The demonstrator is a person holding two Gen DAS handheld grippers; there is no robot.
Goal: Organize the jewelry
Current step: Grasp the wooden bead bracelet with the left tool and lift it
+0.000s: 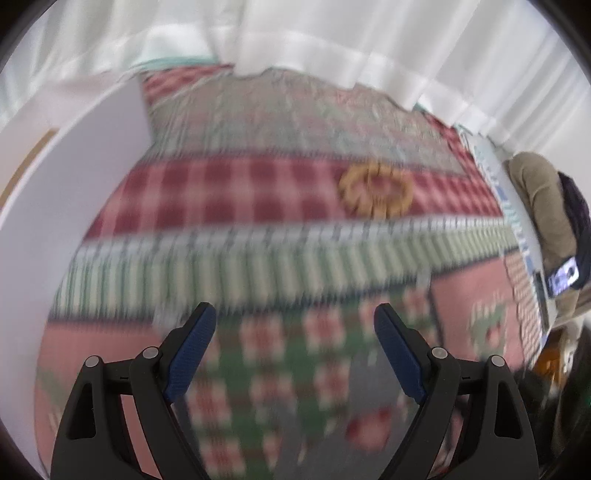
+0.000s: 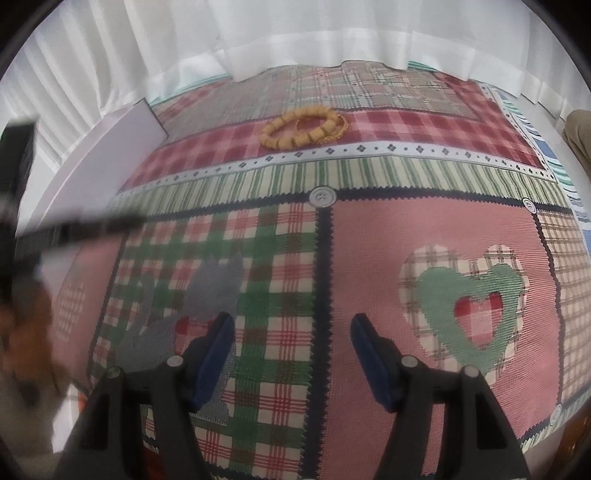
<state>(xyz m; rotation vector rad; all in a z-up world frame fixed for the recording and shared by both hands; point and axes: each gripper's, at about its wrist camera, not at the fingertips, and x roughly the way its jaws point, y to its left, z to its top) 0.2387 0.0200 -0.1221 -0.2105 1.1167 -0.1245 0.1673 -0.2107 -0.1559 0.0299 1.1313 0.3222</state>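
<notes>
A yellow-brown beaded bracelet (image 2: 303, 127) lies flat on the red checked band of the patchwork cloth (image 2: 369, 258), with a thin gold bangle (image 2: 341, 129) against its right side. In the blurred left wrist view the bracelet (image 1: 375, 193) sits ahead and to the right of my left gripper (image 1: 295, 319), which is open and holds nothing. My right gripper (image 2: 292, 326) hovers open over the near part of the cloth, well short of the bracelet, its jaws empty. A white box (image 1: 74, 177) stands at the left.
White curtains (image 2: 295, 33) hang along the far edge of the cloth. The white box wall (image 2: 122, 136) runs along the left side. A blurred dark gripper part and a hand (image 2: 26, 325) fill the far left of the right wrist view. A person's sleeve (image 1: 539, 206) shows at right.
</notes>
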